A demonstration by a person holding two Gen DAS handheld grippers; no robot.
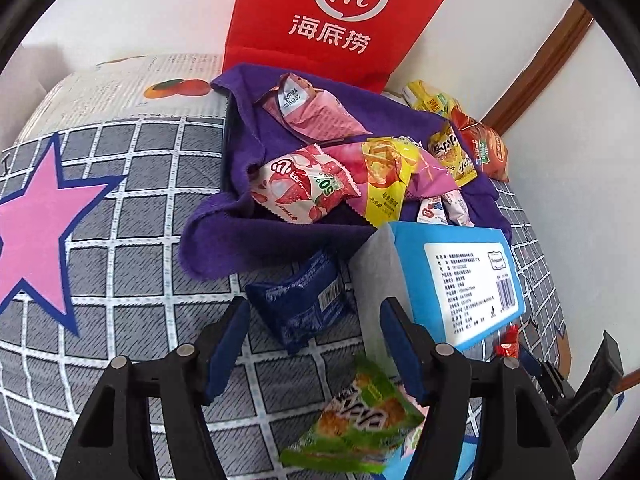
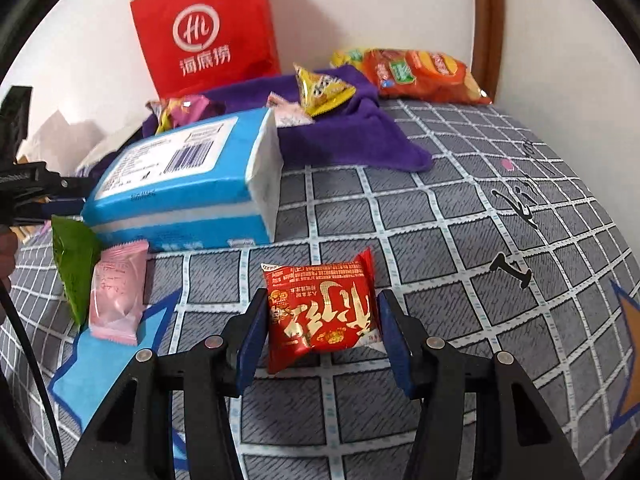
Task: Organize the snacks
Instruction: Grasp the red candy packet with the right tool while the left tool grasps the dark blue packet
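My right gripper (image 2: 322,340) is shut on a red snack packet (image 2: 322,312), its blue pads pressing on the packet's two sides just above the checked bedsheet. My left gripper (image 1: 312,344) stands open. A dark blue packet (image 1: 304,304) lies on the sheet just ahead of its fingertips. A green packet (image 1: 360,420) lies under the jaws by the right finger, with no pad pressing on it. A purple cloth (image 1: 224,240) beyond holds several snack packets, among them a strawberry one (image 1: 296,188). The right gripper with the red packet (image 1: 507,345) shows at the lower right of the left wrist view.
A blue tissue pack (image 1: 460,272) (image 2: 180,176) lies between the two grippers. A red paper bag (image 1: 340,12) (image 2: 204,28) stands against the wall. An orange chip bag (image 2: 420,76), a yellow packet (image 2: 320,88) and a pink packet (image 2: 118,292) lie around. The green packet (image 2: 74,264) leans beside the pink one.
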